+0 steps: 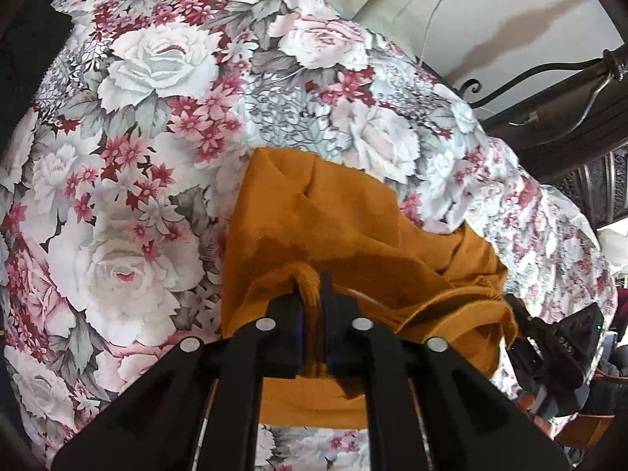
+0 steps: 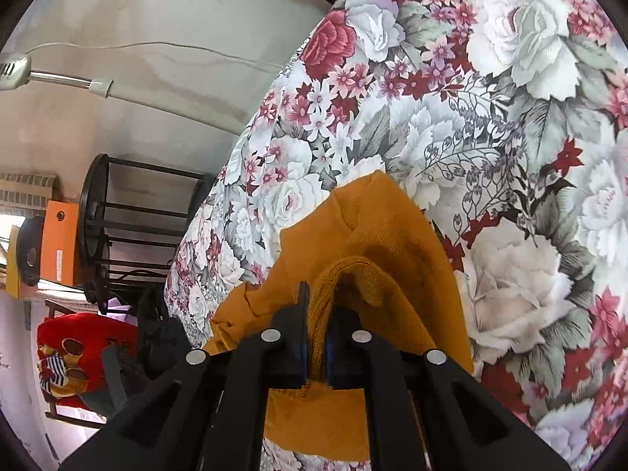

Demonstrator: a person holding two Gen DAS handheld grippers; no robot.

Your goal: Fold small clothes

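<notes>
A small mustard-yellow knit garment (image 1: 333, 219) lies on a floral bedsheet (image 1: 137, 117). My left gripper (image 1: 312, 294) is shut on a ribbed edge of the garment, with cloth bunched between its jaws. The right gripper shows at the right edge of the left wrist view (image 1: 549, 337), holding the other end of the same edge. In the right wrist view, my right gripper (image 2: 318, 314) is shut on the garment (image 2: 365, 227), whose hem is pinched between the jaws. The garment sags between the two grippers over the floral sheet (image 2: 490, 117).
A dark carved wooden bed frame (image 1: 569, 125) stands at the right. A black metal rack (image 2: 129, 219), an orange box (image 2: 59, 239), a red cushion (image 2: 82, 337) and a lamp on a white arm (image 2: 59, 78) are beside the bed against a pale wall.
</notes>
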